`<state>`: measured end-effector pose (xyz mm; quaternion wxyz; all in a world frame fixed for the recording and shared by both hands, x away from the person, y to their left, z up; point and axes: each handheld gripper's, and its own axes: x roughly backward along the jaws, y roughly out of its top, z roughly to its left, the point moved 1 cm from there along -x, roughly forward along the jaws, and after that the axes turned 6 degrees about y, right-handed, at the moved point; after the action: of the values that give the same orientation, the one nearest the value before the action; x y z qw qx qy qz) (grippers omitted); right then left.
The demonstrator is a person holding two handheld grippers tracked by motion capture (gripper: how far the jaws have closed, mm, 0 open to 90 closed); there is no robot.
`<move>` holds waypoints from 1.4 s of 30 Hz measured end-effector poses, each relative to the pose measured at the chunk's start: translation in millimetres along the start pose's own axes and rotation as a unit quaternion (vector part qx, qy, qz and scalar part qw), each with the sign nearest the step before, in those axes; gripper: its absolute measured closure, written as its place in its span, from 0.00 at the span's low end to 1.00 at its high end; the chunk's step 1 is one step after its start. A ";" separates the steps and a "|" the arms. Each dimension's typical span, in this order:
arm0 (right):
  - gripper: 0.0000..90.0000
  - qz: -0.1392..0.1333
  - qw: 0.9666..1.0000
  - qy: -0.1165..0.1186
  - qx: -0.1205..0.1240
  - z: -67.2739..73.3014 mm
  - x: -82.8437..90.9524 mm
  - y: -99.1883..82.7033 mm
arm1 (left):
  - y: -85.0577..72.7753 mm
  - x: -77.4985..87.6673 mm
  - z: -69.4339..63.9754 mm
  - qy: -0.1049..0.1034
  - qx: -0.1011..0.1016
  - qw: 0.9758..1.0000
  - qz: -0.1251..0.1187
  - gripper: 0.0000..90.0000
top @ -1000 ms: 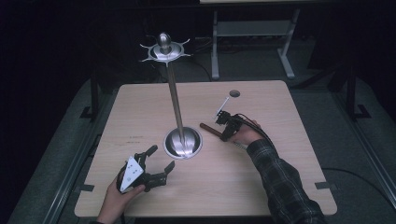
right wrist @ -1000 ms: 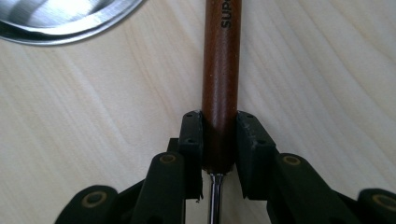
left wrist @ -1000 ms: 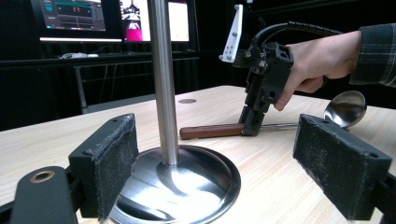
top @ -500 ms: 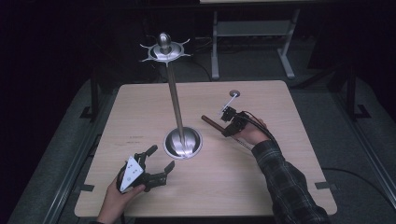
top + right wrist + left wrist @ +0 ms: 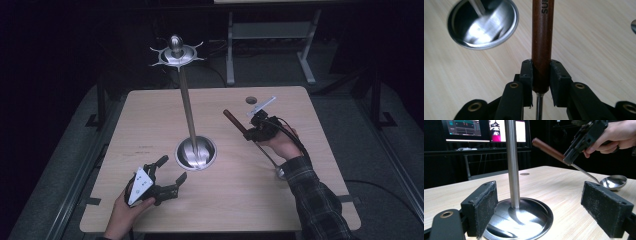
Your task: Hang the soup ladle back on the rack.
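- Hands come first at the near table edge: we see the left gripper resting low on the pale wooden table, its black padded jaws spread wide with nothing between them.
- Just beyond it, we find the round shiny metal base of a tall silver pole stand; in the left gripper view this base sits between the spread pads.
- To the right, we see the right gripper lifted above the table, clamped on the dark brown wooden handle of a long metal ladle. In the right gripper view both pads press the handle from either side.
- The ladle slants: handle end up toward the pole, thin metal shaft running down to its bowl, which lies at the table by the person's plaid sleeve.
- Farther up, we note the stand's spiked silver crown topping the pole.
- A small round dark hole lies in the far tabletop.
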<state>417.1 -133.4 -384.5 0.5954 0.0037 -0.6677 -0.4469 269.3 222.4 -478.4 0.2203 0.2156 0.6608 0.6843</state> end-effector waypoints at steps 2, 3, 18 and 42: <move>0.82 -0.015 1.000 0.003 -0.006 0.6 5.5 -3.3 | 0.0 -0.1 0.1 0.000 0.000 1.000 0.000 0.15; 0.82 -0.020 1.000 0.004 -0.007 0.7 8.1 -4.6 | 0.0 -0.1 0.0 0.000 0.001 1.000 -0.001 0.15; 0.82 -0.127 0.992 0.004 -0.013 8.6 47.0 -17.9 | -0.2 -0.2 1.2 0.003 0.006 1.000 0.002 0.15; 0.82 -0.244 0.969 0.035 -0.001 27.4 80.4 -11.5 | -0.3 -0.1 0.7 0.004 0.008 1.000 0.002 0.15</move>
<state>365.7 -167.2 -324.8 0.4915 0.1818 -0.6245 -0.5792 269.9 222.9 -478.6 0.2144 0.2161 0.6670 0.6800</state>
